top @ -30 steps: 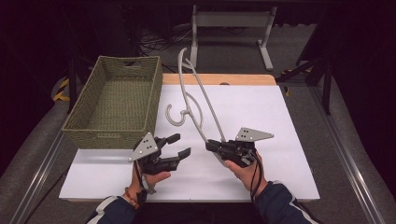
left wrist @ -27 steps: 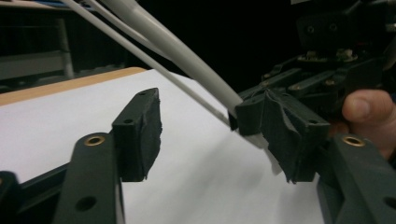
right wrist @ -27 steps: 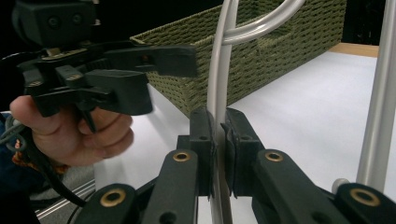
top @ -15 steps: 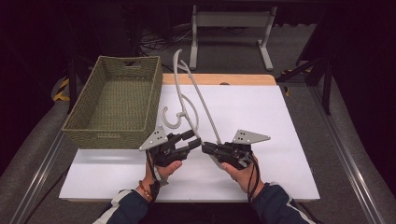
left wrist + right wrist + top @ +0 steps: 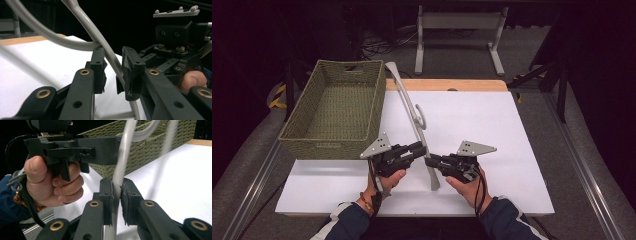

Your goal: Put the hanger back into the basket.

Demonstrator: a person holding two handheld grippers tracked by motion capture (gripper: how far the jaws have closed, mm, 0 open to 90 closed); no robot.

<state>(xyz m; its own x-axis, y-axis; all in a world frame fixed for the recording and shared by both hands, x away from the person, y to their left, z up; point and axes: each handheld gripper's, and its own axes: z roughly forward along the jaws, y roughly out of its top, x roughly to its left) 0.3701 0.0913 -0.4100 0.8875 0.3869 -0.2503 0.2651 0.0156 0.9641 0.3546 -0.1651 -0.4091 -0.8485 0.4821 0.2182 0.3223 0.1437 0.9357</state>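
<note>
High view: grey hanger [image 5: 414, 116] slanting over white bench [image 5: 512, 150] beside woven basket [image 5: 337, 107], clamped by right gripper [image 5: 429, 161], straddled loosely by left gripper [image 5: 422, 146] fingers part-open; no legible writing anywhere.

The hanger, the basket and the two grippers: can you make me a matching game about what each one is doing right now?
Things:
1. hanger
2. basket
3. right gripper
4. left gripper

States:
A. open, jaws on either side of the hanger's bar
B. woven, green, nothing inside
C. shut on the hanger's bar
D. grey, held up off the white table

Pairs: 1-D, 2-B, 3-C, 4-A
</note>
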